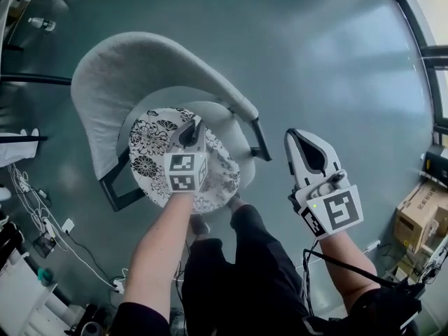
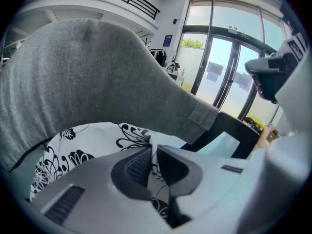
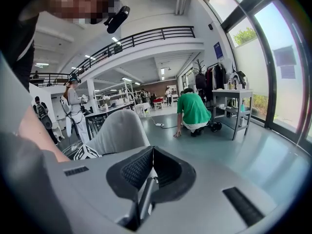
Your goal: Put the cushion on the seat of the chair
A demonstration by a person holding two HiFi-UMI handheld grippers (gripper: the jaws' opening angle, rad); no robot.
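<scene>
The left gripper (image 1: 190, 127) had its jaws squeezed shut on a pinch of the cushion (image 1: 150, 145). In the left gripper view, a fold of the flowery cloth was stuck between the two dark pads (image 2: 136, 165).

The cushion was round and white with black flowers. In the head view it lay over the chair (image 1: 140, 65), inside the curve of the grey chair back (image 1: 105, 110). It did not cover the whole seat (image 1: 227, 121). Bare white seat showed from twelve to three o'clock of the cushion. The cushion sat more to the seven o'clock side, and its near edge seemed to stick out past the front. I could not tell if it was lying on the seat or hanging just above it.

The right gripper (image 1: 299, 138) was at three o'clock of the chair, well away from it. Its jaws were closed together with nothing in them.

Things could go wrong from here. If the left gripper let go now, the cushion could tip off the front, because too much of it hung over the edge. Only one small pinch held it, so the far side could sag or fold under. A hard push toward twelve o'clock could bunch it against the chair back. The cloth could also snag in the pads and get dragged back out.
</scene>
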